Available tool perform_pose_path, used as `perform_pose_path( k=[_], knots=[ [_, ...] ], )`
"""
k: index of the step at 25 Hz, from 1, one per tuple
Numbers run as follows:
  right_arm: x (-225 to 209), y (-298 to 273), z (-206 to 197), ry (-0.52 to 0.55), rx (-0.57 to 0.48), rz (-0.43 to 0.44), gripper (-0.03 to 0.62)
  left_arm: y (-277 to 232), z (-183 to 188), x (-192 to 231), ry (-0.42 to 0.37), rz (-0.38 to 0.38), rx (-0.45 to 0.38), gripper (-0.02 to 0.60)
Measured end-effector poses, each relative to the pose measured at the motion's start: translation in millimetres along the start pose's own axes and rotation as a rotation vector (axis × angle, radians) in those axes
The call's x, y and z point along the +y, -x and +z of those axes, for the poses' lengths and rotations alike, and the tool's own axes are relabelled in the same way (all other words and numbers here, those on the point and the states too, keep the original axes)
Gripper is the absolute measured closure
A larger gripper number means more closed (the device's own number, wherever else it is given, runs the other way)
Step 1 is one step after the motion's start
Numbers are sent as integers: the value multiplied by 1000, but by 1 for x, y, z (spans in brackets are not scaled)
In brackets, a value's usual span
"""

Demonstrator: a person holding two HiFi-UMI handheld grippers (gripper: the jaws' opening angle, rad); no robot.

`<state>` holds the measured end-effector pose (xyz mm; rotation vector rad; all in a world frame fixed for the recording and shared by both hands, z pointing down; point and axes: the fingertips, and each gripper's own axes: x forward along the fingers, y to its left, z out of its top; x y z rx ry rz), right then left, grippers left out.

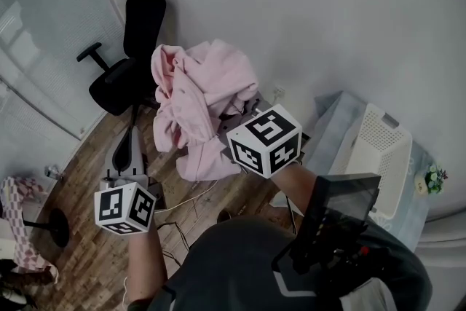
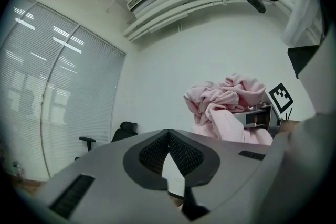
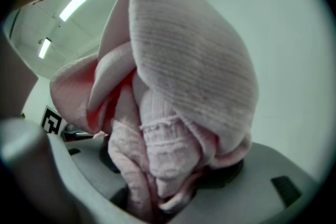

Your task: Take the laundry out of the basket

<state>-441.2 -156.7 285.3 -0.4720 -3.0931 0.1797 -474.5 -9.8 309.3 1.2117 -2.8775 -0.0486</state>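
Observation:
A bunched pink garment [image 1: 196, 95] hangs in the air above the wooden floor, and my right gripper [image 1: 234, 116] is shut on its lower folds. In the right gripper view the pink garment [image 3: 184, 71] fills the frame and spills over both jaws, hiding the right gripper's [image 3: 168, 186] pads. My left gripper [image 1: 133, 136] is lower and to the left, pointing up, apart from the cloth. Its jaws [image 2: 168, 132] meet at the tips with nothing between them. From the left gripper view the pink garment [image 2: 226, 99] shows up at the right. The white laundry basket [image 1: 378, 149] stands at the right.
A black office chair [image 1: 131, 47] stands by the wall behind the garment. The basket rests on a pale surface [image 1: 331, 120] with a small flower pot [image 1: 435, 178] beside it. A patterned cloth [image 1: 18, 226] hangs on a stand at the far left. Cables lie on the floor [image 1: 186, 200].

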Motion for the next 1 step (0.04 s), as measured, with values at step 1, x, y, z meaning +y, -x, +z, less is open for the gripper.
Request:
perform_pose_path(
  k=[1],
  knots=[
    [-3,1,1,-2,1,0,284,-2,1,-2,1,0,-1,572]
  ],
)
